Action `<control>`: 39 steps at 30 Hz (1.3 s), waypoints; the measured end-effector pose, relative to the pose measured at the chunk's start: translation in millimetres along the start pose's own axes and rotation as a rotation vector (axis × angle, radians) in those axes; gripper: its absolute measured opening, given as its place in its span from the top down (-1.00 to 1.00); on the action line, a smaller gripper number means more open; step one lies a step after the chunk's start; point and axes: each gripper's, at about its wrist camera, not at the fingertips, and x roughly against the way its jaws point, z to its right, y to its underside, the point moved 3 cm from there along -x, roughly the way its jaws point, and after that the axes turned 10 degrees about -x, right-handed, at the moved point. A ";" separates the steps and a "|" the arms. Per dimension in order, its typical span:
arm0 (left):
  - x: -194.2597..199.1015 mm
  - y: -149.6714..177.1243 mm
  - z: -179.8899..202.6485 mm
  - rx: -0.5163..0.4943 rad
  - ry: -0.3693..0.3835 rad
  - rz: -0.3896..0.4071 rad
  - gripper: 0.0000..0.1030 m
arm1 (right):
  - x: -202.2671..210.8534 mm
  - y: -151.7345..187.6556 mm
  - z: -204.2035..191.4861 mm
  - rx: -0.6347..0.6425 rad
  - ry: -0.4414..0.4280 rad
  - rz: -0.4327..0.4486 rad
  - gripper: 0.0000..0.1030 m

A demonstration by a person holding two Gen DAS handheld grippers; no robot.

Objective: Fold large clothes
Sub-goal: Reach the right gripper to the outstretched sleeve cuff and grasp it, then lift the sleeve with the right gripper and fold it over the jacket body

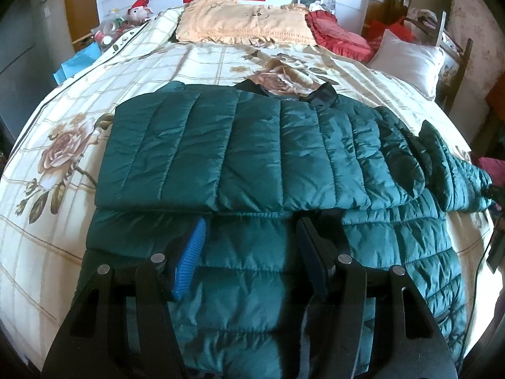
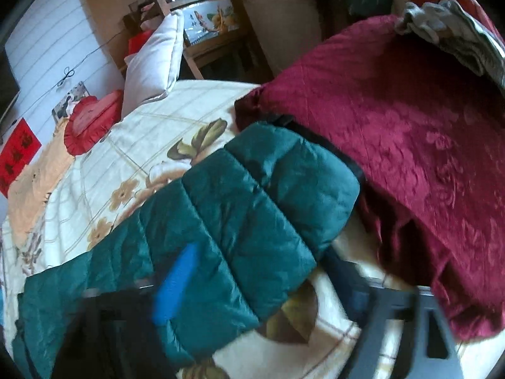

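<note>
A dark green quilted puffer jacket [image 1: 258,145] lies across the bed, its left sleeve folded flat over the body. My left gripper [image 1: 251,225] is open and hovers just above the jacket's lower body, with a blue pad [image 1: 189,259] on its left finger. In the right wrist view the jacket's other sleeve [image 2: 252,208] stretches out toward a maroon quilt. My right gripper [image 2: 258,271] is open and blurred over this sleeve, with its blue pad [image 2: 176,281] above the fabric and holding nothing.
The bed has a cream floral sheet [image 1: 79,132]. A beige pillow [image 1: 240,22], a red cushion [image 1: 341,34] and a white pillow [image 1: 407,60] sit at the headboard end. A maroon quilt [image 2: 410,145] with grey clothing [image 2: 454,31] on it lies beside the sleeve.
</note>
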 end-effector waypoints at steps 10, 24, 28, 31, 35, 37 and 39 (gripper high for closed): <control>5.1 -0.3 -17.4 0.031 0.004 0.019 -0.16 | 72.8 -20.8 -25.5 0.056 -0.166 0.117 0.82; 29.7 3.9 -69.2 0.128 0.008 0.077 -0.16 | 261.8 81.4 -231.6 0.547 -0.663 0.161 0.84; 33.5 9.1 -88.9 0.174 0.008 0.085 -0.16 | 268.2 151.8 -296.4 0.684 -0.752 0.052 0.84; 35.9 13.5 -102.7 0.207 0.007 0.089 -0.16 | 263.3 210.7 -336.0 0.785 -0.783 -0.009 0.84; 36.0 20.9 -122.0 0.240 -0.002 0.087 -0.16 | 246.5 285.2 -376.3 0.867 -0.796 -0.109 0.84; 35.2 25.1 -131.6 0.261 -0.003 0.085 -0.16 | 231.6 321.8 -393.9 0.889 -0.791 -0.167 0.84; 33.0 28.9 -139.4 0.277 -0.001 0.079 -0.16 | 221.9 348.6 -404.7 0.913 -0.788 -0.201 0.84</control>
